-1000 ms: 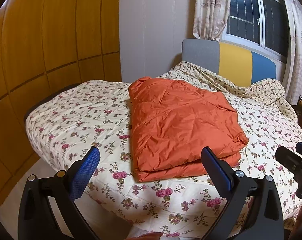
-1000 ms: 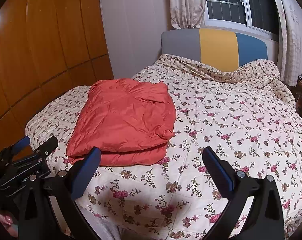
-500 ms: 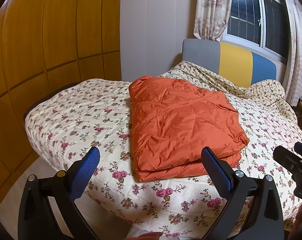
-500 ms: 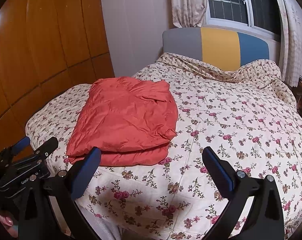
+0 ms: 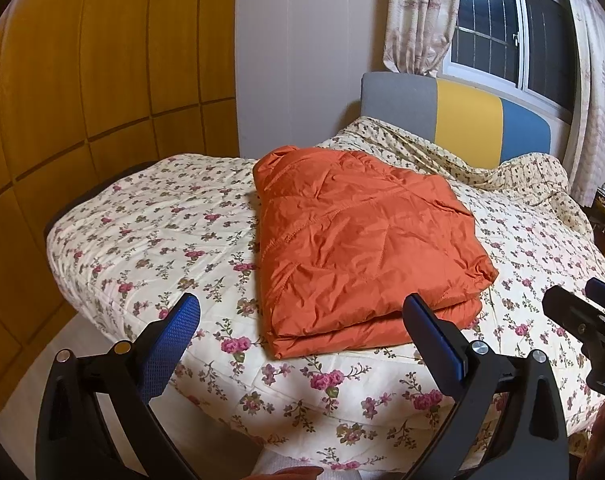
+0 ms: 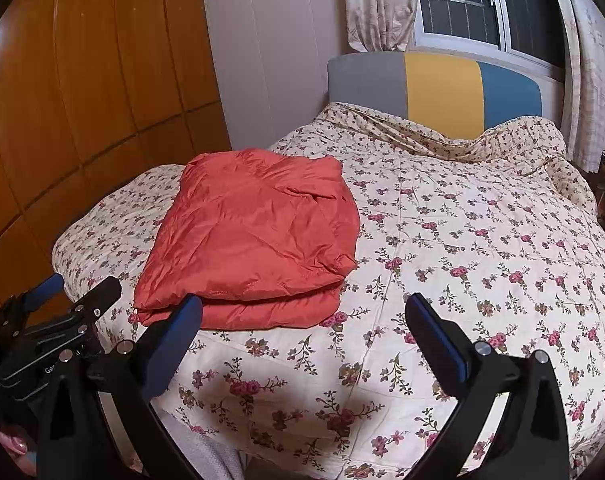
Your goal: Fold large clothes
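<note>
Jacket (image 5: 354, 248) is sitting folded on the bed (image 5: 150, 240), over toward the wardrobe (image 5: 82, 80) side, headboard (image 5: 454, 116) and window (image 5: 498, 28) behind it. Nothing's between your tools and it. Your left tool (image 5: 300, 328) and right tool (image 6: 302, 326) both hang spread wide, holding nothing, short of the bed's near edge. Pretty much same as a second ago, you've just drifted a hair.

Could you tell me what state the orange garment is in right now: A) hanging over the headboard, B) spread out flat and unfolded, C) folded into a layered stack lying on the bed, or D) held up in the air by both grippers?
C: the orange garment lies as a layered stack on the floral bedspread, and both grippers are open and apart from it.
</note>
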